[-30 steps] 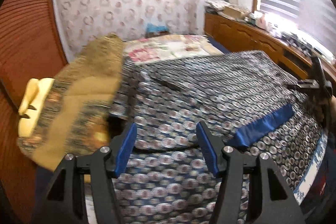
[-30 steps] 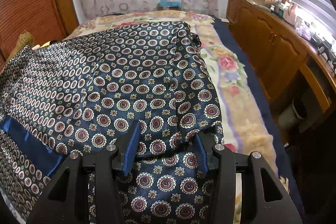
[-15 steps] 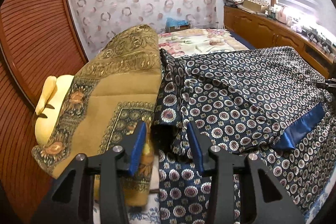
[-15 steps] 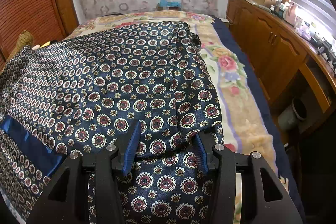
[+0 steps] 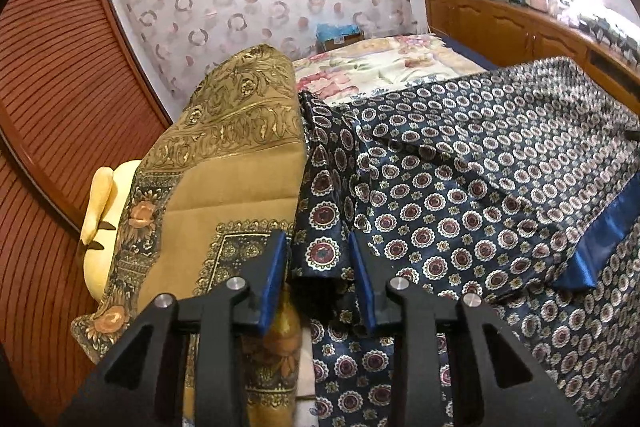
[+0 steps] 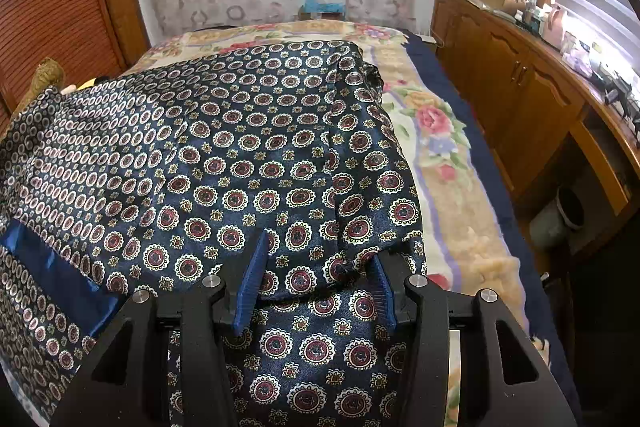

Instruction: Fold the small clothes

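A navy silk garment [image 5: 460,187] with red-and-white medallions and a plain blue band [image 5: 596,247] lies spread on the bed; it also fills the right wrist view [image 6: 240,167]. My left gripper [image 5: 318,267] is open, its blue pads either side of the garment's left folded edge. My right gripper [image 6: 316,275] is open, its pads straddling the garment's right front corner. The cloth lies between both pairs of fingers but is not pinched.
A folded gold patterned scarf [image 5: 224,195] lies just left of the garment, over a yellow plush toy [image 5: 100,211]. The floral blanket [image 6: 436,163] covers the bed. Wooden cabinets [image 6: 512,99] run along the right; a ribbed wooden panel [image 5: 52,107] is at left.
My left gripper has swung left along the garment to its left edge beside the gold scarf, and its jaws have narrowed. The right gripper has stayed still.
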A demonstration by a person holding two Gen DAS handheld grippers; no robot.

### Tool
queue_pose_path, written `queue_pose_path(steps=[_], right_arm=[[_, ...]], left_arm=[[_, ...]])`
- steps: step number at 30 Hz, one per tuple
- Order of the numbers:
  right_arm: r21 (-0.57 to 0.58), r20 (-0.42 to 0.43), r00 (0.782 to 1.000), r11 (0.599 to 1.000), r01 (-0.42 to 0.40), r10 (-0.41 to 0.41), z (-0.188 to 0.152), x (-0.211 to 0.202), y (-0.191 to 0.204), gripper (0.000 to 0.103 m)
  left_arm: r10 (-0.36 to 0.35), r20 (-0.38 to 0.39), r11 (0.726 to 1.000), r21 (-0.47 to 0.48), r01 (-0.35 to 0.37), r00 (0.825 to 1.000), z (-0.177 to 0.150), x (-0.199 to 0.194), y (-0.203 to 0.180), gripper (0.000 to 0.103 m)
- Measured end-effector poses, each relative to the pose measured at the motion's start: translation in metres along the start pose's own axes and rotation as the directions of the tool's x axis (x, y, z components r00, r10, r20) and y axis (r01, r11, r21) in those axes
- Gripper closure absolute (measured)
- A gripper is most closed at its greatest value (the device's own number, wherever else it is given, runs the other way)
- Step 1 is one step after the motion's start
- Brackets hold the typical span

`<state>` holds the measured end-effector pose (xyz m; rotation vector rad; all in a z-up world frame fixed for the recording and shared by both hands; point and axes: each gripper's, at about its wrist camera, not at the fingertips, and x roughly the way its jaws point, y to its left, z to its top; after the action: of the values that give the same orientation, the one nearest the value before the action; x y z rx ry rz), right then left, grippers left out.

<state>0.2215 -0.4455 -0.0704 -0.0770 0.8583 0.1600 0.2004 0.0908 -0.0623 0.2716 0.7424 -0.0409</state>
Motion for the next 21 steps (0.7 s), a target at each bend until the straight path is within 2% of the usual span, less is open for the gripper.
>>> queue_pose_path(steps=[1, 3, 8, 9, 10, 11, 13, 16, 21], right_arm=[[0.000, 0.000, 1.000, 1.000, 0.000, 0.000, 0.000, 0.000, 0.000, 0.055], [0.000, 0.000, 1.000, 1.000, 0.000, 0.000, 0.000, 0.000, 0.000, 0.055], [-0.001, 0.000, 1.000, 1.000, 0.001, -0.001, 0.000, 0.000, 0.001, 0.055], [-0.001, 0.001, 1.000, 1.000, 0.001, -0.001, 0.000, 0.000, 0.002, 0.058], [-0.004, 0.006, 1.000, 1.000, -0.001, 0.001, 0.001, -0.002, 0.002, 0.065], [-0.003, 0.008, 1.000, 1.000, -0.019, 0.019, 0.001, -0.003, 0.003, 0.077], [0.010, 0.004, 0.998, 0.998, -0.055, 0.055, 0.002, -0.004, 0.001, 0.089], [0.030, 0.013, 0.995, 0.994, -0.102, 0.102, 0.005, -0.007, -0.007, 0.101], [0.013, 0.048, 0.991, 0.992, -0.127, 0.127, 0.008, -0.025, -0.008, 0.102]], left_arm=[[0.003, 0.003, 1.000, -0.001, -0.003, 1.000, 0.000, 0.000, 0.000, 0.097], [-0.026, 0.011, 0.999, -0.022, 0.027, 1.000, 0.001, -0.004, 0.003, 0.101], [-0.068, 0.053, 0.996, -0.051, 0.071, 0.996, 0.008, -0.020, 0.002, 0.102], [-0.073, 0.059, 0.996, -0.052, 0.076, 0.996, 0.009, -0.021, 0.002, 0.103], [-0.077, 0.065, 0.995, -0.055, 0.081, 0.995, 0.011, -0.024, 0.001, 0.103], [-0.085, 0.071, 0.994, -0.059, 0.090, 0.994, 0.012, -0.026, 0.001, 0.103], [-0.104, 0.091, 0.991, -0.074, 0.111, 0.990, 0.014, -0.034, 0.000, 0.103], [-0.123, 0.111, 0.988, -0.080, 0.132, 0.986, 0.014, -0.044, -0.003, 0.103], [-0.128, 0.151, 0.984, -0.108, 0.145, 0.980, 0.008, -0.063, -0.006, 0.103]])
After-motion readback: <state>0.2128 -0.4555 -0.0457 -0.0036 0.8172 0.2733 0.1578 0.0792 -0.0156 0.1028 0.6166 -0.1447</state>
